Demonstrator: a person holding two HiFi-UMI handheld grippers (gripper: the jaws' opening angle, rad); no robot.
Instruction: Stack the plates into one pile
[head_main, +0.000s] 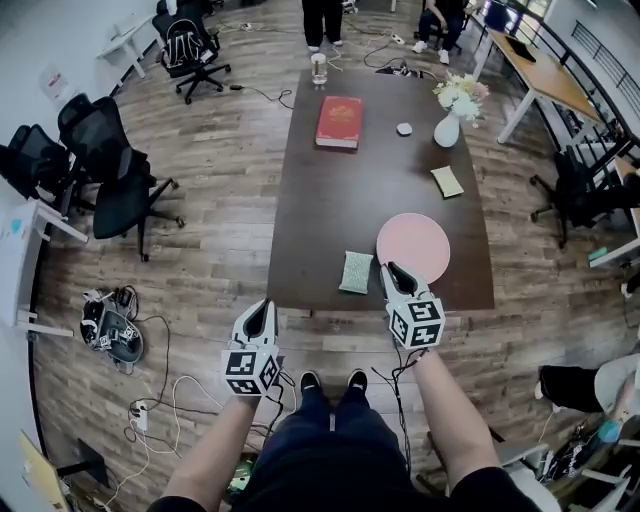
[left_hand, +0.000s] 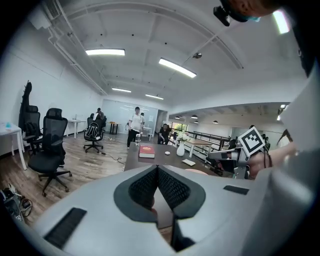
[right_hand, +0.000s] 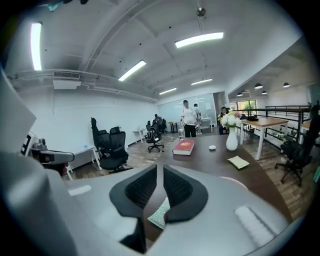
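A pink round plate (head_main: 413, 247) lies on the dark brown table (head_main: 340, 190) near its front right corner; from above I see one disc and cannot tell whether more lie under it. My right gripper (head_main: 393, 268) hovers over the table's front edge, its tips just left of the plate's rim. Its jaws stand a narrow gap apart with nothing between them (right_hand: 160, 172), and the plate's edge (right_hand: 233, 181) shows to their right. My left gripper (head_main: 264, 305) is off the table, just before its front left corner, and is shut on nothing (left_hand: 157, 170).
A green patterned cloth (head_main: 356, 271) lies left of the plate, below the right gripper (right_hand: 159, 213). Farther back stand a red book (head_main: 339, 121), a vase of flowers (head_main: 449, 125), a glass (head_main: 319, 68) and a yellow-green pad (head_main: 447, 181). Office chairs (head_main: 110, 170) and cables (head_main: 115, 325) are at the left.
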